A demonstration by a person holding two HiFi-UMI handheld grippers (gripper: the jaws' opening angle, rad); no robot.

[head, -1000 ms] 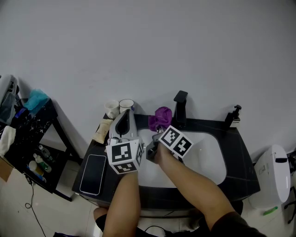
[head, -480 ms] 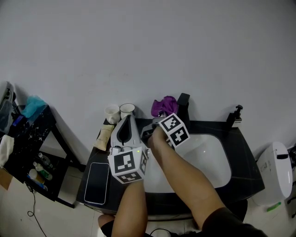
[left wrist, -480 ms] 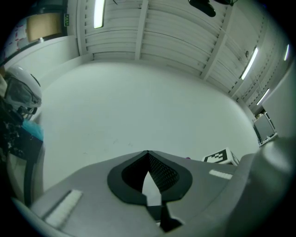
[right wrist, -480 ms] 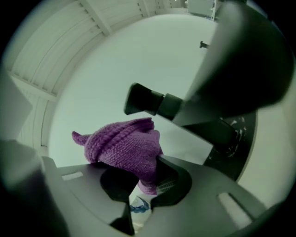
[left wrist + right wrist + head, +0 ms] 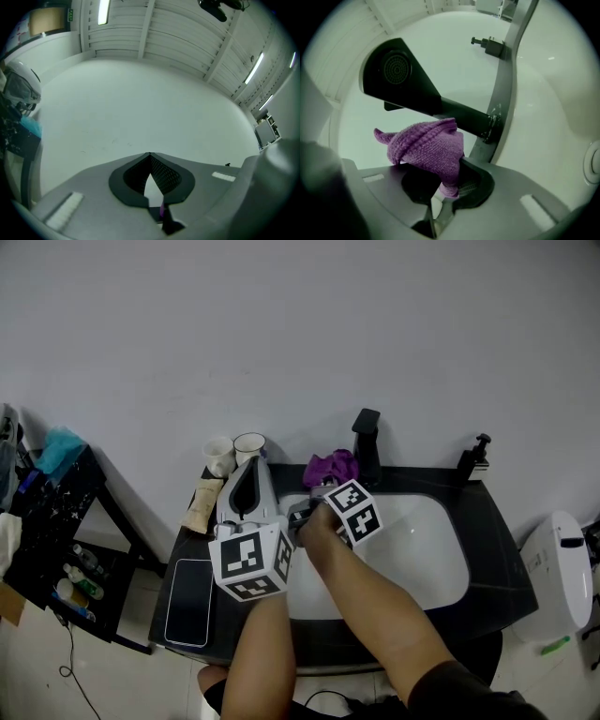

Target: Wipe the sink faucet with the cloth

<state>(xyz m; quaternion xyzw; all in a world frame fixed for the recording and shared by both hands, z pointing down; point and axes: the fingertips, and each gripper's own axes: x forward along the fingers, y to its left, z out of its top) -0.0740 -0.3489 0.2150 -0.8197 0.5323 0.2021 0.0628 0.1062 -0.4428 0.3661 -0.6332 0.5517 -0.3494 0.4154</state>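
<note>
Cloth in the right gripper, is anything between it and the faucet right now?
Nothing visible stands in the way. The purple cloth, clamped in the right gripper, sits right in front of the black faucet, with no object between them.

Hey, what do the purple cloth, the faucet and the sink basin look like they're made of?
Purple cloth: knitted or terry-like fabric, soft and matte; ribbed rows of loops show.
Faucet: probably metal with a matte black coating; it has hard flat faces and a round aerator grille underneath.
Sink basin: likely glazed ceramic; it is smooth and white with a slight sheen, though moulded resin can't be ruled out.
</note>
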